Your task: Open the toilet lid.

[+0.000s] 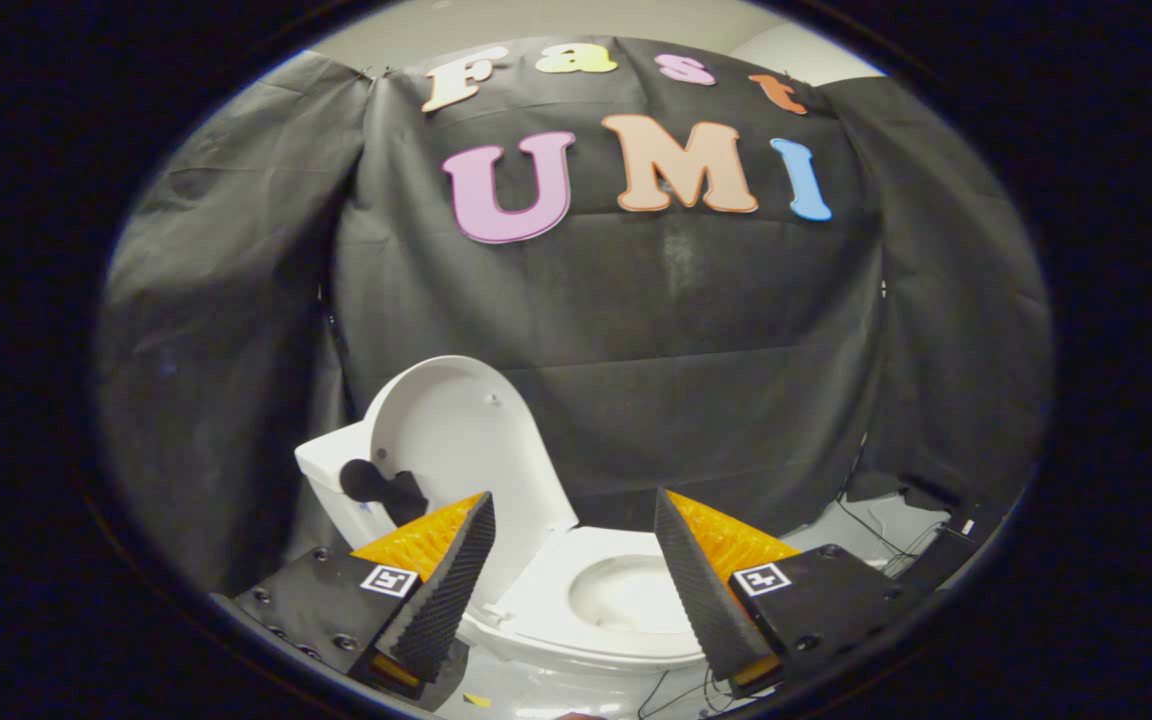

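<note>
A white toilet [536,660] stands below and just ahead of my fingers. Its lid [461,440] is raised upright, leaning back against the white tank [331,480], which sits beyond my left finger. The seat [566,600] lies flat around the open bowl [626,595], which shows between my two fingers. My gripper [574,520] hovers above the seat, open wide, with nothing between its fingers. It touches neither lid nor seat. The left finger [446,590] hides the lid's lower left part near the hinge.
Black cloth walls the booth behind and on both sides of the toilet. A dark round shape [376,487] lies on the tank beside the lid. Cables [871,535] trail over the pale floor to the right of the toilet.
</note>
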`<action>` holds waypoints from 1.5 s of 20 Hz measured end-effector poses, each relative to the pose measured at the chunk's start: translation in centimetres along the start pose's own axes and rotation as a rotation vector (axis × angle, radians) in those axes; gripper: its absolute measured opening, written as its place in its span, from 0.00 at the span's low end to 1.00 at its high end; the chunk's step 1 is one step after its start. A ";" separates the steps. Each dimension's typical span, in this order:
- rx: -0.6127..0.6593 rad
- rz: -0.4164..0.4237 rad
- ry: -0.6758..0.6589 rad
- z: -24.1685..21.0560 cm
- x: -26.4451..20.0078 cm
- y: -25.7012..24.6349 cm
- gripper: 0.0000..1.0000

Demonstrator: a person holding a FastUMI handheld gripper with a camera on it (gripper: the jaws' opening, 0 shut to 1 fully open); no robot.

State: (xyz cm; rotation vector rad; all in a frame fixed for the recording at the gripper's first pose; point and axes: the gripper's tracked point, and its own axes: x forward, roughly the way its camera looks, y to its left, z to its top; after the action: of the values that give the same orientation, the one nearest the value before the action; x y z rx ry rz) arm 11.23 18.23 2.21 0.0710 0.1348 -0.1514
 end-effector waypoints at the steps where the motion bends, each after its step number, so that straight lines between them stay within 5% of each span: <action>1: -0.001 -0.008 -0.012 0.3 -0.1 -1.1 0.98; 11: -0.244 -0.019 0.051 -0.9 -1.9 -9.7 0.99; 30: -0.105 -0.011 0.020 -3.9 -2.4 -13.0 0.99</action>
State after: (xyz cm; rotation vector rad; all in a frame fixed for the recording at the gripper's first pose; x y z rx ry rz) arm 6.41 6.09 -2.06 -0.0326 0.1628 -0.1545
